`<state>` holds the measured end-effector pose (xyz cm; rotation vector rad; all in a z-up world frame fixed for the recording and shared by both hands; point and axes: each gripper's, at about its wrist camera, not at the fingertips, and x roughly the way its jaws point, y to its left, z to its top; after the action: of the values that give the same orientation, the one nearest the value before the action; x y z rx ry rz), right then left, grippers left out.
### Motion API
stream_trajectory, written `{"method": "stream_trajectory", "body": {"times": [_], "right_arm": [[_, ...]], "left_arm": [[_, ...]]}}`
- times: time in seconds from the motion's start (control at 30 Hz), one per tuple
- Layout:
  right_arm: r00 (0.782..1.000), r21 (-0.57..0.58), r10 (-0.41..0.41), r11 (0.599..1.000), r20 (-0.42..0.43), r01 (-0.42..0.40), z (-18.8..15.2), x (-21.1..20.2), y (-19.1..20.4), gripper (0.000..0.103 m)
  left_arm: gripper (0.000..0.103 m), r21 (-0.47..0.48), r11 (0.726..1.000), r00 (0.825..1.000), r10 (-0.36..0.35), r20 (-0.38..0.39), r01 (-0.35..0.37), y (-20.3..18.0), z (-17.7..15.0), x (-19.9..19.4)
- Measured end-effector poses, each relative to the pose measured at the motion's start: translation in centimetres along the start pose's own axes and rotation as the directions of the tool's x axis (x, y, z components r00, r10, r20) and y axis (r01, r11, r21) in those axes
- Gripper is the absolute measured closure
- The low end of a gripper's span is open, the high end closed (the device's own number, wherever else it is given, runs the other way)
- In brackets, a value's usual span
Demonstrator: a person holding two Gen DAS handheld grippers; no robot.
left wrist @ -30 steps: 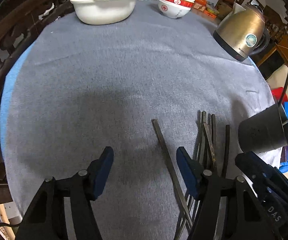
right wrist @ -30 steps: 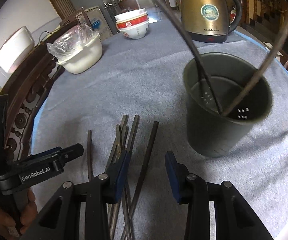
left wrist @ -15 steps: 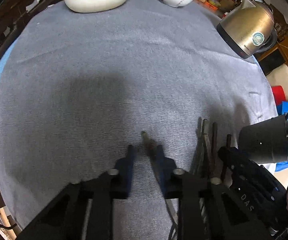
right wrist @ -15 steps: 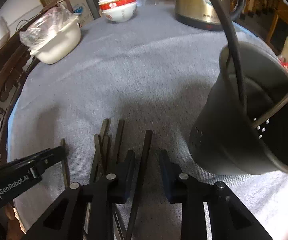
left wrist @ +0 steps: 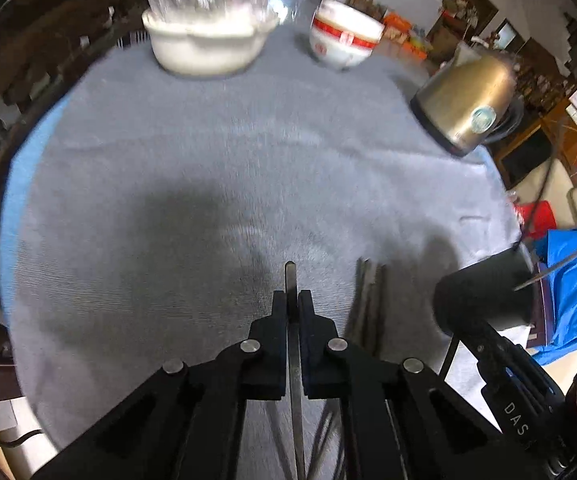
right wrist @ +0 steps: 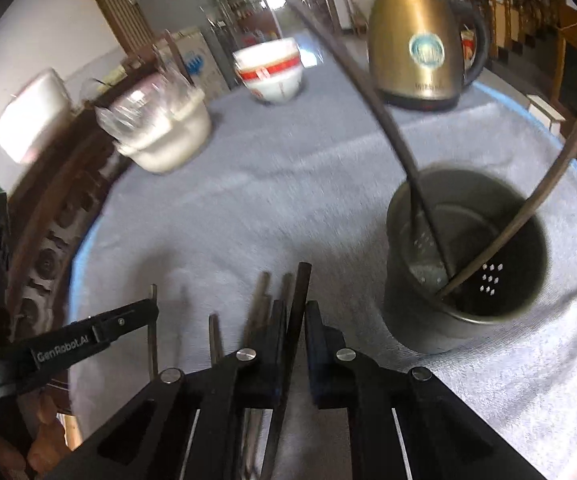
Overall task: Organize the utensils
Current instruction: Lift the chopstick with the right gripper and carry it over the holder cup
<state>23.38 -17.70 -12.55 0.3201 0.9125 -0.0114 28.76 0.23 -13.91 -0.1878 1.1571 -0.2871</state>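
Note:
My left gripper (left wrist: pixel 292 294) has its jaws closing, and its pads press on a dark chopstick (left wrist: pixel 290 276) whose tip sticks out ahead over the grey cloth. My right gripper (right wrist: pixel 295 306) is closing too, and its pads pinch another dark chopstick (right wrist: pixel 302 280). Several loose chopsticks (right wrist: pixel 260 300) lie on the cloth just left of it; in the left wrist view these loose chopsticks (left wrist: pixel 370 292) lie right of my left gripper. The dark metal holder (right wrist: pixel 464 320) stands to the right with two long chopsticks (right wrist: pixel 388 120) leaning in it.
A gold kettle (right wrist: pixel 420 48) stands behind the holder. Stacked red-and-white bowls (left wrist: pixel 344 40) and a white pot under plastic wrap (left wrist: pixel 208 40) sit at the far edge. The carved wooden table rim (right wrist: pixel 44 260) runs along the left. A blue cloth (left wrist: pixel 568 280) hangs past the right edge.
Both grippers went from open to shut, each around one chopstick. Both then rose, lifting their chopsticks off the cloth.

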Motion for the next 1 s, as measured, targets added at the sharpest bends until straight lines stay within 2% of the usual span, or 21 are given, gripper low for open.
{"method": "stream_trajectory", "body": {"times": [0.17, 0.27, 0.53, 0.73, 1.0], "right_arm": [[0.992, -0.052, 0.055, 0.997, 0.118, -0.049, -0.3, -4.4, 0.5, 0.093], [0.981, -0.072, 0.065, 0.996, 0.182, -0.052, -0.8, -7.0, 1.2, 0.093], [0.939, -0.069, 0.113, 0.993, 0.325, -0.095, -1.3, -12.9, 0.1, 0.095], [0.917, -0.073, 0.126, 0.992, 0.377, -0.106, -1.6, -14.9, -0.5, 0.095], [0.893, -0.09, 0.156, 0.987, 0.423, -0.13, -1.5, -17.0, -0.3, 0.095]], "left_arm": [[0.098, 0.031, 1.0, 0.994, -0.003, 0.107, -0.001, -0.8, -1.0, -5.4], [0.098, 0.056, 0.998, 0.985, -0.007, 0.172, -0.002, -1.5, -1.7, -8.3], [0.098, 0.091, 0.996, 0.958, -0.032, 0.284, 0.006, -3.6, -3.5, -13.3], [0.098, 0.123, 0.992, 0.941, -0.045, 0.335, 0.004, -5.1, -3.9, -15.7], [0.098, 0.115, 0.992, 0.916, 0.003, 0.402, -0.053, -6.2, -4.3, -18.0]]}}
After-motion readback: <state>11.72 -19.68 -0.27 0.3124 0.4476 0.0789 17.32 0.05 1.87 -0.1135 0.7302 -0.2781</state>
